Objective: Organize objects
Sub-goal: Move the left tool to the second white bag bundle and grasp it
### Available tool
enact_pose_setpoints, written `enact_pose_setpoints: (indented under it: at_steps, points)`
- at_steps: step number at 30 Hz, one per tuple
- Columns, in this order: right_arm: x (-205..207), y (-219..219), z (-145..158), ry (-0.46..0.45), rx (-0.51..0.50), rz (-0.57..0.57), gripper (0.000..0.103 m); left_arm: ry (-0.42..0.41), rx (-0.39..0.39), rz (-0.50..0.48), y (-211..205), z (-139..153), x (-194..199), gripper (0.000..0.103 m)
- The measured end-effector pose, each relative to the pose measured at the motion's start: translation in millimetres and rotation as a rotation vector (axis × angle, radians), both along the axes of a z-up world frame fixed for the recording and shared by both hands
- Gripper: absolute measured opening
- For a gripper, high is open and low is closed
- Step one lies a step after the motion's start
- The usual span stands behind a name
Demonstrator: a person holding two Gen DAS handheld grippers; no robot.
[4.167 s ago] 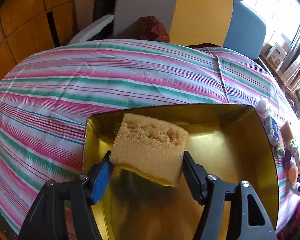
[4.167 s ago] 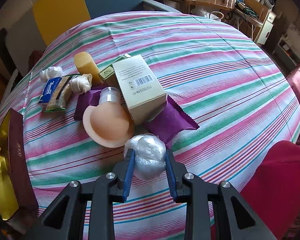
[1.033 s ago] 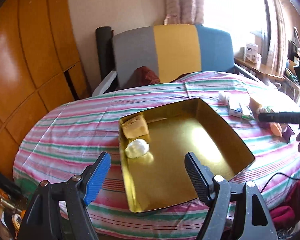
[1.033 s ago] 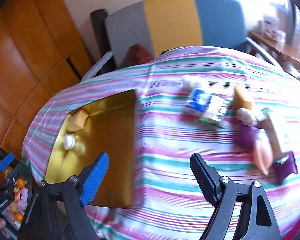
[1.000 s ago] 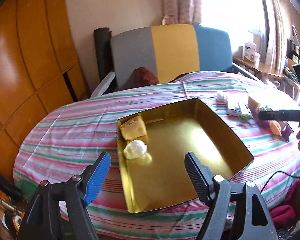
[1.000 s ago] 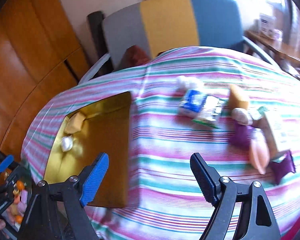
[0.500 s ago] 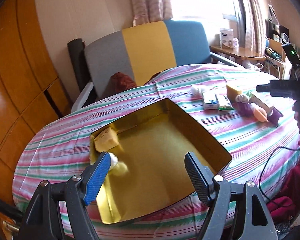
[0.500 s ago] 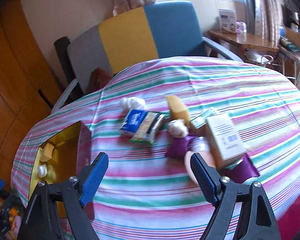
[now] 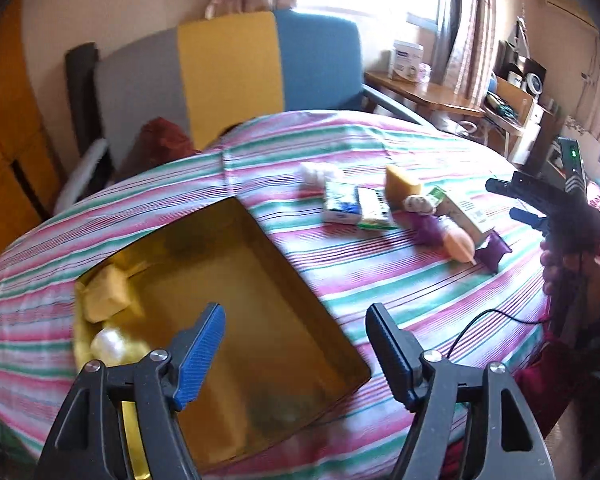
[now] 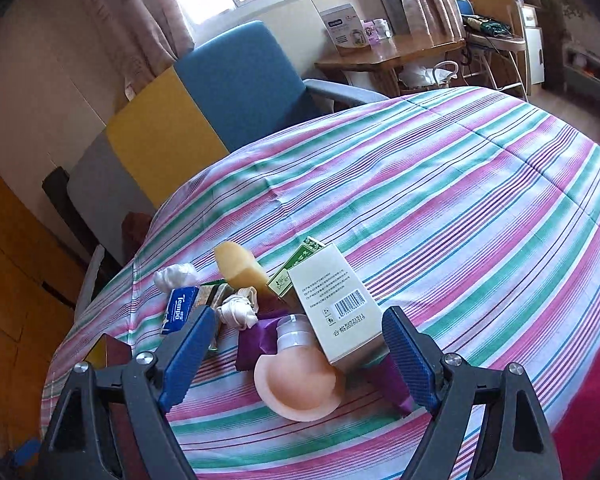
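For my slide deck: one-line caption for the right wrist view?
Open right gripper hovers over clutter, a white carton and peach dish, on striped cloth.

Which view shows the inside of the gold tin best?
The left wrist view: the gold tin lies open below the camera, with a sponge and a white ball in its corner. The right wrist view catches only one corner at its left edge.

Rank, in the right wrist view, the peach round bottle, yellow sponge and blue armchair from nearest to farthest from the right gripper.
1. peach round bottle, low between the fingers of the right gripper.
2. yellow sponge, beyond it, slightly left.
3. blue armchair, behind the table.
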State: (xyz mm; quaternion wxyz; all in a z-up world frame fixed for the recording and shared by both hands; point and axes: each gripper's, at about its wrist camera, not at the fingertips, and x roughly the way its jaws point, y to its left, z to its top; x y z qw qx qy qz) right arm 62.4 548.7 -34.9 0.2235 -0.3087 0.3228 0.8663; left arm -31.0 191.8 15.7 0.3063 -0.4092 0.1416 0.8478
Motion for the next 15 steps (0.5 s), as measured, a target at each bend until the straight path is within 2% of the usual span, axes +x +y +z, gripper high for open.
enact_pose_setpoints:
  at_steps: [3,7,9,15]
  points:
    - [-1,1,-3,0.013,-0.033,0.001,0.088,-0.055,0.009,-0.024,24,-5,-16,0.070]
    - [0,4,-7,0.020,-0.075,0.002,0.088,-0.080,-0.021,-0.038,57,-13,-40,0.066]
    - [1,3,-8,0.019,-0.090,0.010,0.088,-0.122,-0.028,-0.030,71,-17,-59,0.062]
    - [-3,-1,-9,0.017,-0.096,0.048,0.089,-0.260,0.029,0.016,109,-30,-121,0.062]
